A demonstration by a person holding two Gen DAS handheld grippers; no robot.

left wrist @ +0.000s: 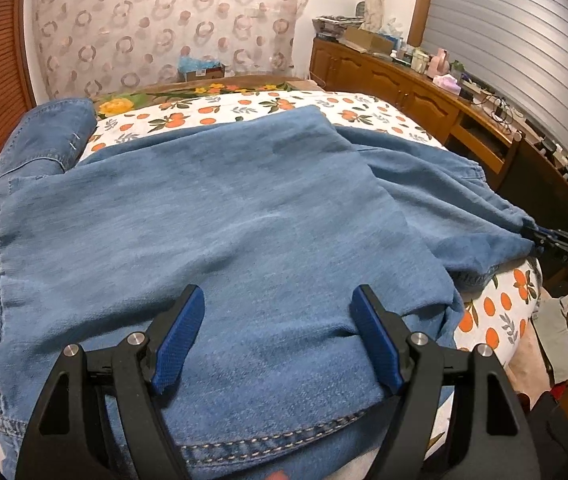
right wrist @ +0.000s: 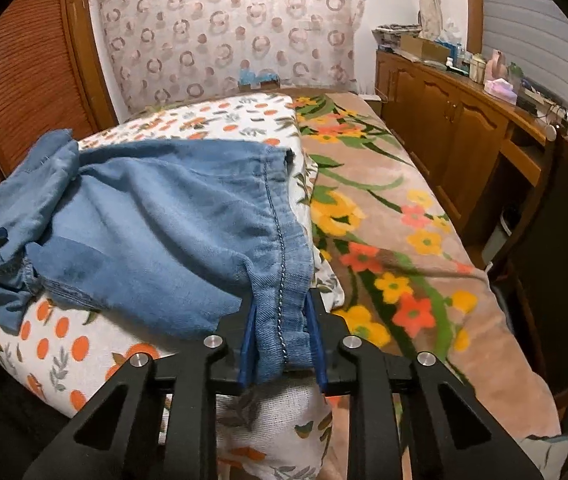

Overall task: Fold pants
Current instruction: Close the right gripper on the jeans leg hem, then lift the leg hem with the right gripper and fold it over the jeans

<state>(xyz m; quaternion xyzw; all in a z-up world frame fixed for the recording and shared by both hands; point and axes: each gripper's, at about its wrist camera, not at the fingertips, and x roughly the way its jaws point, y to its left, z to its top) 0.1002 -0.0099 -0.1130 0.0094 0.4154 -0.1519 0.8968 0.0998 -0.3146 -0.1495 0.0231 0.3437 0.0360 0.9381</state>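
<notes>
Bedroom: wooden sideboard (right wrist: pixel 463 128) along the wall beyond the bed, cluttered on top; circle-print curtain (left wrist: pixel 164 32) at the head end.
Bed: orange-print sheet (left wrist: pixel 495 320) under the work, a floral blanket (right wrist: pixel 395 232) lying past the sheet on the sideboard side.
Denim pants (left wrist: pixel 204 220): spread across the bed on the orange-print sheet, one broad panel lying flat, a leg reaching off toward the sideboard side of the bed, the stitched hem nearest the bed's foot edge.
Left claw (left wrist: pixel 278 336): released, fingers wide apart and hovering over the flat denim near the bed's foot edge; nothing pinched between the pads.
Right claw (right wrist: pixel 282 340): clenched on the thick stitched hem of the leg at the bed's sideboard-side corner, pads pressing the doubled cloth from both sides.
Step in hand: probably taking hold of the pants' edges before a fold; one side gripped, the other not.
Next move calls for: the left claw to drop onto its edge and close, likely, then both to lift together so the denim carries over evenly.
Risk: a one-sided pull could drag the pants askew on the bed.
</notes>
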